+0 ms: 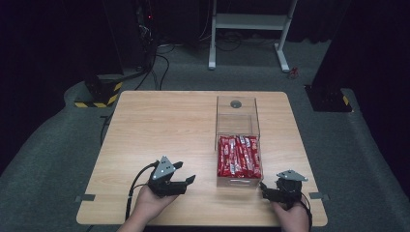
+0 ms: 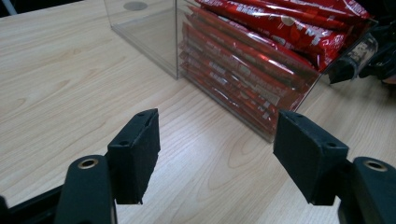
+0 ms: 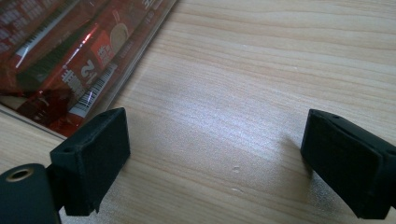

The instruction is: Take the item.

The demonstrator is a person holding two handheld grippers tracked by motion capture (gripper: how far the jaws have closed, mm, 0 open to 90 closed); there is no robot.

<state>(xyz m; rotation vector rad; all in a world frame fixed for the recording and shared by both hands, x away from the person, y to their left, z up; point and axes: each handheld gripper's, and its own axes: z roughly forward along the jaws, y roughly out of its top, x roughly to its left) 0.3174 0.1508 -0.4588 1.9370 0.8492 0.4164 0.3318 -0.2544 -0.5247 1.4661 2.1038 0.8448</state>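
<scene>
Both tongs rest released and empty on the bench (image 1: 159, 121). The left tongs (image 1: 186, 172) sit at nine o'clock of the clear box (image 1: 237, 126) of red packets (image 1: 239, 155); the right tongs (image 1: 263, 187) sit at five o'clock.

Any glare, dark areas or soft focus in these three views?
High view: the table is evenly lit, the room around it nearly black. Left gripper view: highlights on the red packets and on the clear box; the near jaws are slightly soft. Right gripper view: a pale sheen on the wood, the packets blurred.
</scene>
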